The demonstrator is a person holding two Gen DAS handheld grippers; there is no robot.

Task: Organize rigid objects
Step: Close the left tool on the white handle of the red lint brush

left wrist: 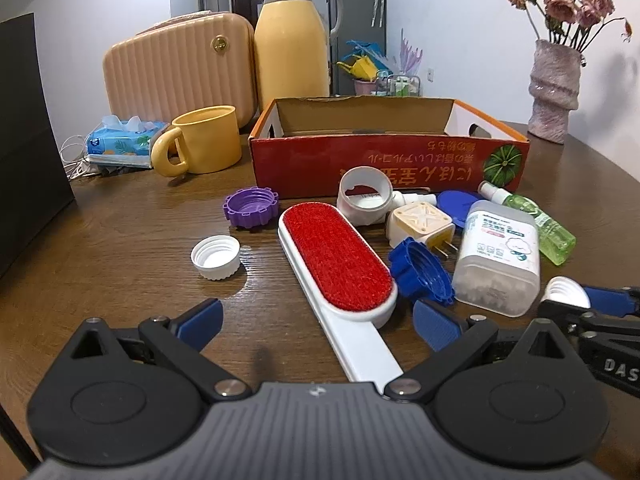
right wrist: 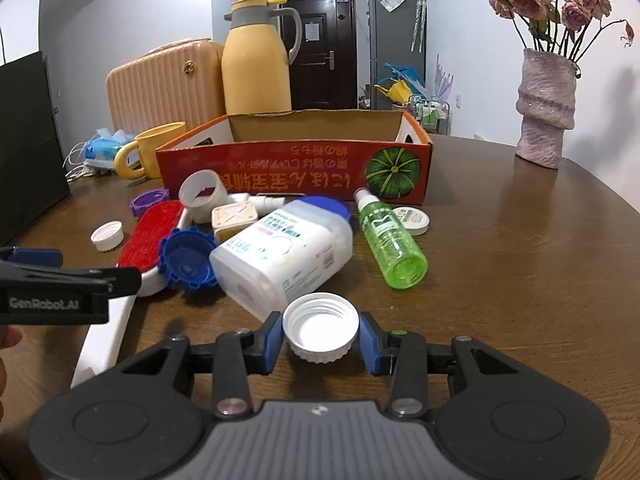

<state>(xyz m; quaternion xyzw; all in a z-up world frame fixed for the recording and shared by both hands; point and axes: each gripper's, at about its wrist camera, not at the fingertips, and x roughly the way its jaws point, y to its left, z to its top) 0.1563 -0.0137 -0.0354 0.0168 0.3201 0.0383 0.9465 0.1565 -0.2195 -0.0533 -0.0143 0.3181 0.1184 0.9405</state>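
In the right wrist view my right gripper [right wrist: 320,340] is shut on a white screw cap [right wrist: 320,326] lying open side up on the wooden table [right wrist: 520,280]. My left gripper [left wrist: 318,324] is open, its blue pads [left wrist: 200,318] on either side of the white handle of a red lint brush [left wrist: 338,258] without touching it. Behind both stands an open red cardboard box [left wrist: 384,156], empty as far as I see. The loose pile holds a blue lid [left wrist: 422,270], a white cotton-swab jar [left wrist: 498,256], a green spray bottle [right wrist: 394,244], a plug [left wrist: 420,226] and a white ring [left wrist: 364,194].
A purple lid [left wrist: 250,206] and a small white cap [left wrist: 216,256] lie left of the brush. A yellow mug [left wrist: 200,144], jug [left wrist: 292,44], peach case [left wrist: 176,76] and tissue pack [left wrist: 124,140] stand at the back left. A vase of flowers [left wrist: 554,92] is back right.
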